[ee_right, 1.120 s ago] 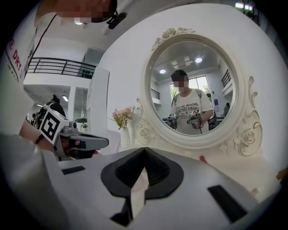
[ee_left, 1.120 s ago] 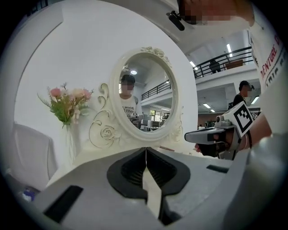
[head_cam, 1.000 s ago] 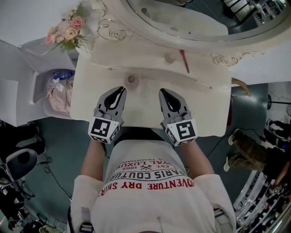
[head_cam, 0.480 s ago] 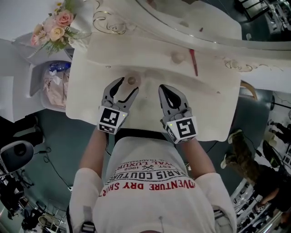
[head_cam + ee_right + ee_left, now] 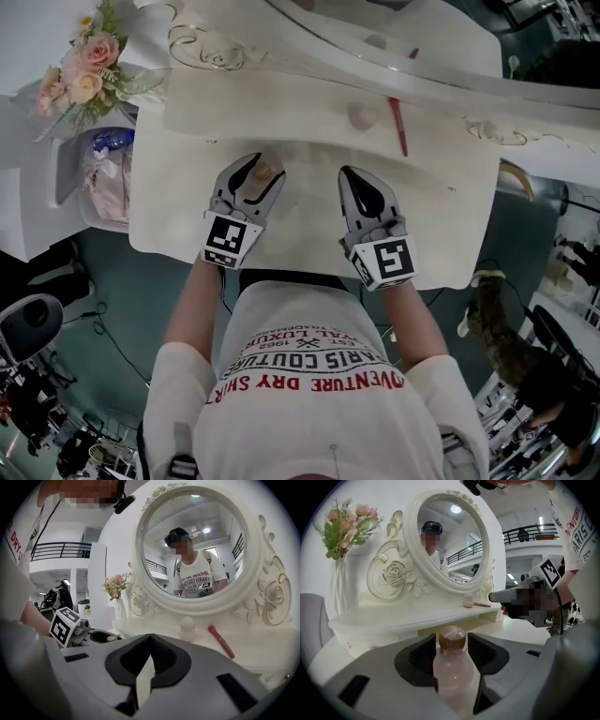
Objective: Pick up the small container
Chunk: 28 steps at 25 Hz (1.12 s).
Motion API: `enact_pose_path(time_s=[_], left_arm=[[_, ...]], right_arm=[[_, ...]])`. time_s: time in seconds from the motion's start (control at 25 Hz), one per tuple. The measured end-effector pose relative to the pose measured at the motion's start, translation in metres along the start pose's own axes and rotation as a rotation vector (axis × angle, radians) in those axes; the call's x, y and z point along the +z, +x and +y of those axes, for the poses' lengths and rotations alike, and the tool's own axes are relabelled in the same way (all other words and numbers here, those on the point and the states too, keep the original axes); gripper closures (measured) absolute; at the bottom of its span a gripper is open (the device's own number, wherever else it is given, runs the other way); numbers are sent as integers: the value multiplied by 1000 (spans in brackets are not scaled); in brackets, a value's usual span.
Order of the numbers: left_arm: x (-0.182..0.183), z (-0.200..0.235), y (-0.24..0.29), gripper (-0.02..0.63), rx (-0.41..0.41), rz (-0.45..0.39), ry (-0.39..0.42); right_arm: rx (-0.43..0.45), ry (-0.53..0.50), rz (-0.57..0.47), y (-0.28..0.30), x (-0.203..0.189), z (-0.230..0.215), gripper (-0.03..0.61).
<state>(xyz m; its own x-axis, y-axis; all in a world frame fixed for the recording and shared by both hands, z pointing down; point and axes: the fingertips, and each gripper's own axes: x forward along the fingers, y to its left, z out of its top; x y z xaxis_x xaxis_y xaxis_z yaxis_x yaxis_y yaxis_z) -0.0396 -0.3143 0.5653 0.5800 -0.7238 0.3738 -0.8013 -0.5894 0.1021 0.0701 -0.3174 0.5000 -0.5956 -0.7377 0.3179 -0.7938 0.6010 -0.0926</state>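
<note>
The small container [image 5: 264,172] is a pale pink bottle with a brown cap, upright on the cream dressing table [image 5: 441,220]. My left gripper [image 5: 262,166] has its jaws on either side of it and they are closing. In the left gripper view the container [image 5: 451,670] stands between the dark pads [image 5: 423,656], and no firm press shows. To the right, my right gripper [image 5: 355,174] rests over the tabletop with its jaws together and nothing in them; in the right gripper view its tips [image 5: 150,637] meet.
On the raised shelf behind lie a pink makeup sponge [image 5: 362,116] and a red brush [image 5: 398,127]. An oval mirror [image 5: 375,42] rises at the back. A flower vase [image 5: 82,73] stands at the far left, with a side basket [image 5: 101,178] below it.
My left gripper's jaws went from together to wide apart and moved forward around the container. The right gripper stayed shut and shifted slightly right.
</note>
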Motion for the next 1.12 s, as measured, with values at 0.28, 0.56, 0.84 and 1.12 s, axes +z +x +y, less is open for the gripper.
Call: enact_pose_path(time_s=[0.28, 0.56, 0.84, 1.12], left_arm=[[2, 2, 1, 472, 43, -33, 49], [1, 2, 1, 474, 44, -24, 55], [2, -7, 1, 476, 12, 17, 71], [36, -20, -12, 476, -23, 4, 58]], right_arm=[[-21, 18, 30, -5, -13, -8, 580], [-21, 16, 33, -8, -12, -7, 580], [-34, 7, 29, -15, -8, -9, 580], [-44, 0, 2, -27, 10, -7, 580]])
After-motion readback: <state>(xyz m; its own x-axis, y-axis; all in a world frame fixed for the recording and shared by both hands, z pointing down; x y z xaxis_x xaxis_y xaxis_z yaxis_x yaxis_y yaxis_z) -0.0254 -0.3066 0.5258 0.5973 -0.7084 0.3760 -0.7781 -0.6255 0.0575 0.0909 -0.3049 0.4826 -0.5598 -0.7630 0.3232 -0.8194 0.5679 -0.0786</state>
